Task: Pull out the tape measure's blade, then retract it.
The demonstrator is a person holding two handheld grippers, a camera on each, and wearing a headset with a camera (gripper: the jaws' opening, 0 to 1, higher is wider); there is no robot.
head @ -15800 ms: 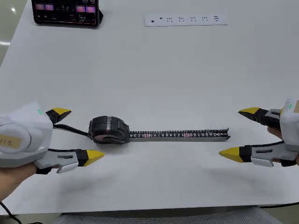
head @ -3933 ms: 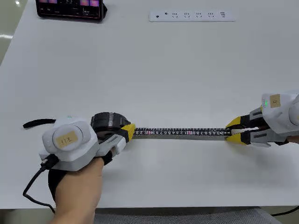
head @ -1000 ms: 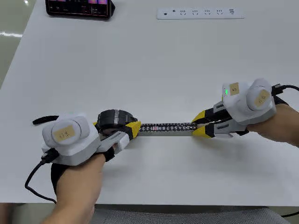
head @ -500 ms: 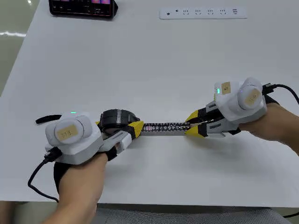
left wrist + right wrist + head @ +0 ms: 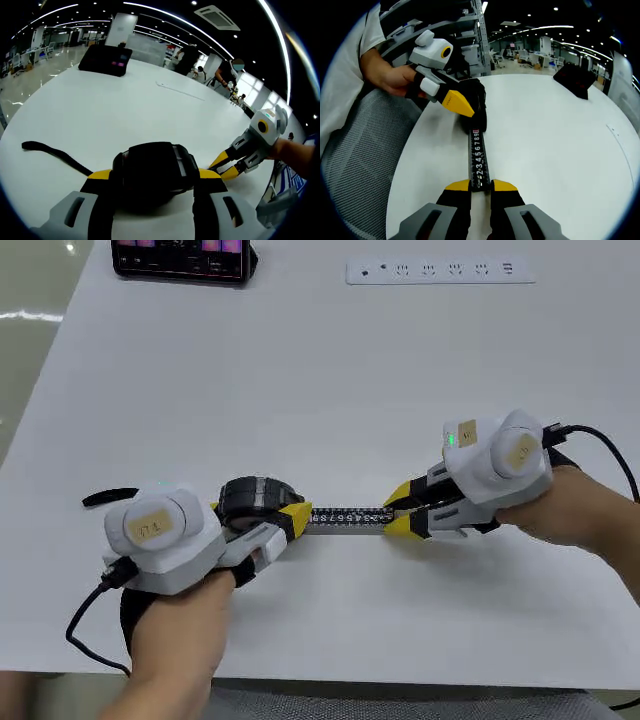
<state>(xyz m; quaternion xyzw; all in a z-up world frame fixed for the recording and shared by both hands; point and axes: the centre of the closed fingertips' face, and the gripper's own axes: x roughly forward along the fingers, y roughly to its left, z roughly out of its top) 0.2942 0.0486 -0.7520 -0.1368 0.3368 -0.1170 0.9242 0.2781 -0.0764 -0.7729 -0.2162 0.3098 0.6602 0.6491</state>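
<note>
Tape measure (image 5: 250, 498) lies on the white worktop (image 5: 330, 380) near its front edge, its black case clamped between the jaws of the left tool (image 5: 256, 515), which are spread just wide enough to take the case on both sides, as the left gripper view shows. From the case mouth the blade (image 5: 348, 514) runs out flat toward the person's right, roughly parallel to the worktop's near edge. Its free end is pinched between the yellow tips of the right tool (image 5: 397, 510), whose jaws are all but closed with only the blade between them. A short stretch of blade lies bare between the two tools, so they are close together and face one another tip to tip. The right gripper view looks straight down the blade's printed numbers to the case. That line is what the coming move turns on: the blade's long axis joins the right tool to the case mouth, so the right tool should travel straight along it, neither lifting nor swinging aside, while the left tool keeps the case from sliding or turning. Any sideways drift would likely kink or twist the blade at the mouth. The black wrist strap (image 5: 108, 497) trails off to the left of the case, away from the blade's path.
</note>
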